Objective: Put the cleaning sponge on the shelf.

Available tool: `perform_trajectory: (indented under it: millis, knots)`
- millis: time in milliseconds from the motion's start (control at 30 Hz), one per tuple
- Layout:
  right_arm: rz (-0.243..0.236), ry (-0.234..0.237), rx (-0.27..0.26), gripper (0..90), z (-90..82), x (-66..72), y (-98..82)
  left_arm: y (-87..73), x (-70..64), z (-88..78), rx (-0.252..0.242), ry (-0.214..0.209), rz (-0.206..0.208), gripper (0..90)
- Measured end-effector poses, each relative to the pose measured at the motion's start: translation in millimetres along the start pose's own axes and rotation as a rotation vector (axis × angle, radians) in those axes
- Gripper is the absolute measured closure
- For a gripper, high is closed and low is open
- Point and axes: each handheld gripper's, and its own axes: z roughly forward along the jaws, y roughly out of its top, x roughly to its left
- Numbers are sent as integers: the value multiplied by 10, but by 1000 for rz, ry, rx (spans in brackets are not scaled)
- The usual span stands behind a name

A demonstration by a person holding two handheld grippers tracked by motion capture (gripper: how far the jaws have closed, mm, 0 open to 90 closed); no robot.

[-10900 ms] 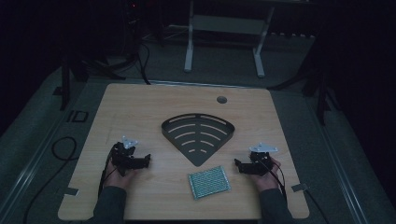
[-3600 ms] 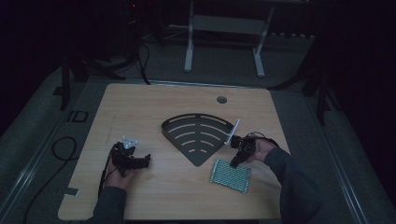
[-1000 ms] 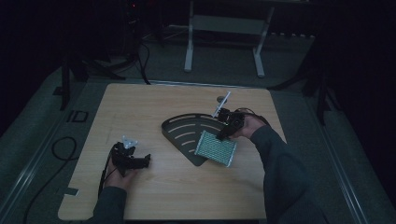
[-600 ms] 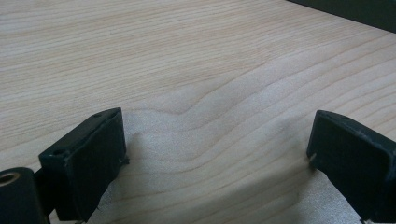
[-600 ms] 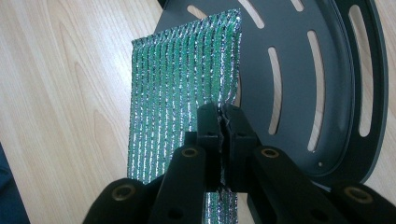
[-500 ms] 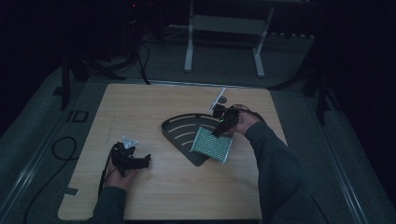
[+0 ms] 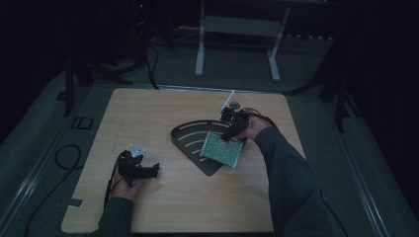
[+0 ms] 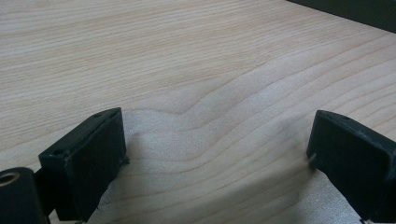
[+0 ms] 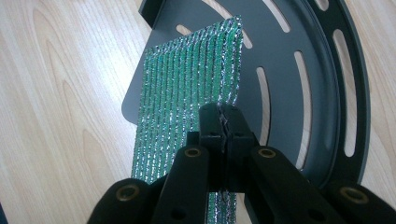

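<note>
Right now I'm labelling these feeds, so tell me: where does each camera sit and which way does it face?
High view: above the person's side, looking forward and down on the table; both forearms show.
Left gripper view: on the left gripper, facing bare wood between its open jaws.
Right gripper view: on the right gripper, looking down on the green mesh cloth it pinches above the dark slotted tray.
The high and right gripper views share cloth and tray.

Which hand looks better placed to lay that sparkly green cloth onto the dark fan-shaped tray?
Right. Its hand-held gripper is shut on the green cloth, which hangs over the tray. The left hand-held gripper rests open on the table, well away from both.
</note>
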Motion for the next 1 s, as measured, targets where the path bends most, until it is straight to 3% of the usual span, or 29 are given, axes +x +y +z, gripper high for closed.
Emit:
perform_trajectory:
  millis: [1000]
  knots:
    - [23,-15,-26,891,105,-46,294,0,1,-1,1,-1,1,48]
